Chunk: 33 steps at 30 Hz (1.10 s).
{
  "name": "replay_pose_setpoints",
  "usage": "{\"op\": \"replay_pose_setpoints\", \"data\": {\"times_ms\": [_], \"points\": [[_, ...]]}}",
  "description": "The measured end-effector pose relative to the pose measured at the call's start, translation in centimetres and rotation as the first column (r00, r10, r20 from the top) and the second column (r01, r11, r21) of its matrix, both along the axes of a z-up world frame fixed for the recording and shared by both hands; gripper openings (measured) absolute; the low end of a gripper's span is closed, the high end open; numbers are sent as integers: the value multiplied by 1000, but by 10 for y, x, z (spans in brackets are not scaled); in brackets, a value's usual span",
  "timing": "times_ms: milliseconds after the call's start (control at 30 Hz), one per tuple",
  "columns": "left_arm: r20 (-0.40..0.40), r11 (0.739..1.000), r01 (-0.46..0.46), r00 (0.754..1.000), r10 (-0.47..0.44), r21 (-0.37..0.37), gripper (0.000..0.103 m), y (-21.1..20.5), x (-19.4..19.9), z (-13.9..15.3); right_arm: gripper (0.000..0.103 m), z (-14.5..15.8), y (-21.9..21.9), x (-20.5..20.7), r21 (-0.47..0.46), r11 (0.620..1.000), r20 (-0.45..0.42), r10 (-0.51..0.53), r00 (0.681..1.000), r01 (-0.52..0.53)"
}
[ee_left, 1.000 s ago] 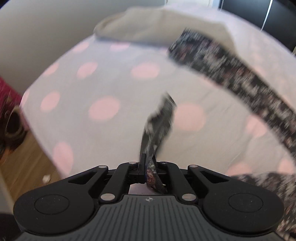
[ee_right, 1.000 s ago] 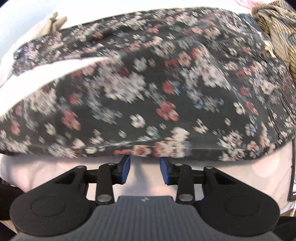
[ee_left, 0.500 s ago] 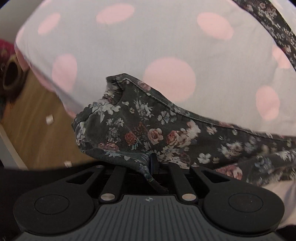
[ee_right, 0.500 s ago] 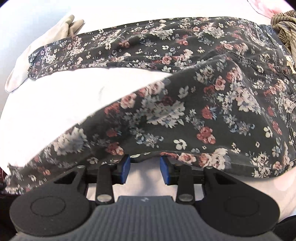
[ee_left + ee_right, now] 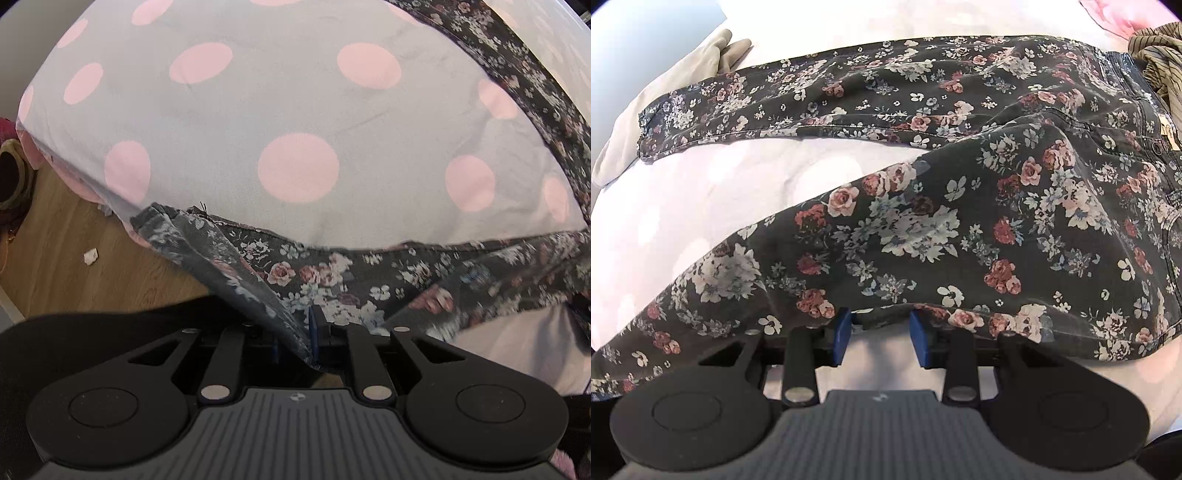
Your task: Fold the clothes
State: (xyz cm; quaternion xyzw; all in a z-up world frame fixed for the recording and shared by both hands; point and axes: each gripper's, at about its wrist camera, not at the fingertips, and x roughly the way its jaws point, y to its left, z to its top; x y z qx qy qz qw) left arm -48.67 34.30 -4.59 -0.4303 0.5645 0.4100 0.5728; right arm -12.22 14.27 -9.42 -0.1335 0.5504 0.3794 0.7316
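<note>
Dark floral trousers (image 5: 923, 229) lie spread on the polka-dot bed sheet (image 5: 258, 110), one leg stretched across the far side and the other running along the near edge. In the left wrist view the near leg's cuff (image 5: 207, 251) droops over the bed's corner. My left gripper (image 5: 294, 339) points down at it. Its jaws are opening, and a fold of the cuff still hangs between the blue pads without being pinched. My right gripper (image 5: 881, 336) is open at the trousers' near hem, which lies just past its blue pads (image 5: 842, 332) with nothing between them.
A beige garment (image 5: 665, 92) lies at the far left of the bed. An olive striped garment (image 5: 1156, 55) is bunched by the trousers' waistband. Left of the bed's corner is wooden floor (image 5: 55, 251) with a scrap of paper (image 5: 90, 256) and a dark round object (image 5: 11, 177).
My left gripper carried the cuff down to the bed's near corner, and its jaws have parted from a tight grip. The trousers have settled flat in front of the right gripper, which stayed open.
</note>
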Motion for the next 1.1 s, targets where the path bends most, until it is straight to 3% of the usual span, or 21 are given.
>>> {"op": "replay_pose_setpoints", "data": {"times_ms": [167,400,467,533,633,733,833,933,1100], "points": [[45,999,-48,998,46,23,16,1,-7,15,39,0,1,-1,-4,1000,3,7,1000,-6],[64,993,-22,998,15,116,19,21,-7,36,39,2,2,-4,1,1000,5,11,1000,-11],[35,994,23,999,-27,107,22,29,1,24,39,2,2,-5,3,1000,5,11,1000,-11],[-1,998,52,999,-52,40,23,37,8,2,39,3,1,-6,7,1000,6,10,1000,-10],[1,998,-1,1000,1,-64,23,47,13,-31,39,4,-1,-6,9,1000,11,2,1000,-2],[13,989,-110,994,112,-102,23,54,9,-53,39,5,-2,-7,12,1000,20,-2,1000,2],[-3,976,-192,981,193,-106,23,57,5,-67,39,5,-1,-8,12,1000,32,3,999,-3],[31,956,-273,960,278,-111,23,60,-1,-74,39,5,0,-9,10,1000,36,11,999,-11],[9,943,-319,947,321,-92,23,60,-2,-84,39,4,1,-10,12,1000,39,19,999,-19]]}}
